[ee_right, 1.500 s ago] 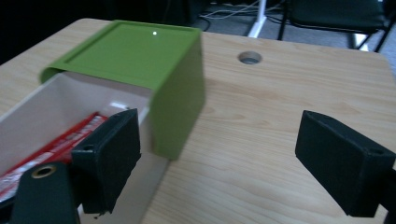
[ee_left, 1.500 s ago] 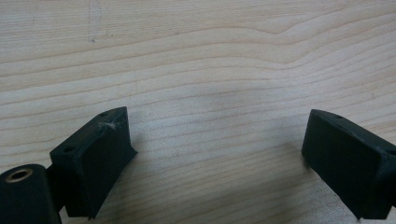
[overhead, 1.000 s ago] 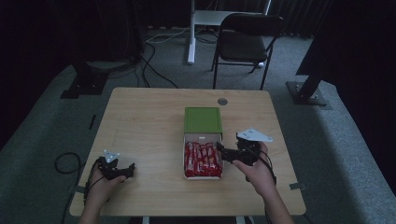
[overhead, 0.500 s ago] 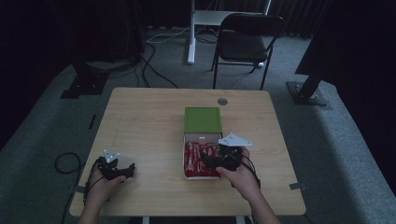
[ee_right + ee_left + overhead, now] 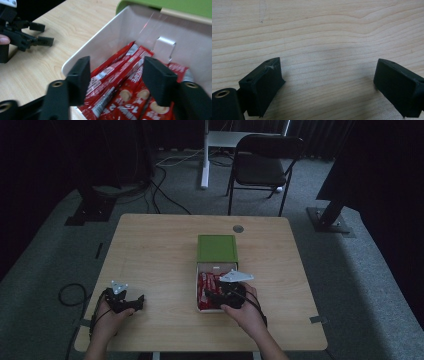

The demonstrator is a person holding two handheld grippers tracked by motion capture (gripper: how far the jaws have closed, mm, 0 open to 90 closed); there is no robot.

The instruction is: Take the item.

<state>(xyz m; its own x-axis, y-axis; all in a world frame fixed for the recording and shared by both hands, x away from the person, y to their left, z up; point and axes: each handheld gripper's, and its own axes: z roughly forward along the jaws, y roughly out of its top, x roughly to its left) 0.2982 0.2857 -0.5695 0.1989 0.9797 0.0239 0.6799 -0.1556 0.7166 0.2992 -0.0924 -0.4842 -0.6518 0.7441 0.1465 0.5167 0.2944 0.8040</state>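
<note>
Right gripper view looks straight down into the white box [image 5: 100, 52], where red snack packets [image 5: 117, 75] lie side by side, their long axes running away from the right tool [image 5: 117, 80] toward the green lid [image 5: 180, 6]; its jaws stand wide, straddling the packets with nothing gripped. On the high view the box [image 5: 216, 268] sits near the front edge of the surface [image 5: 150, 250], right of centre. The left tool [image 5: 140, 302], also wide and empty, rests well apart at the front-left corner, so the right hand is nearer
</note>
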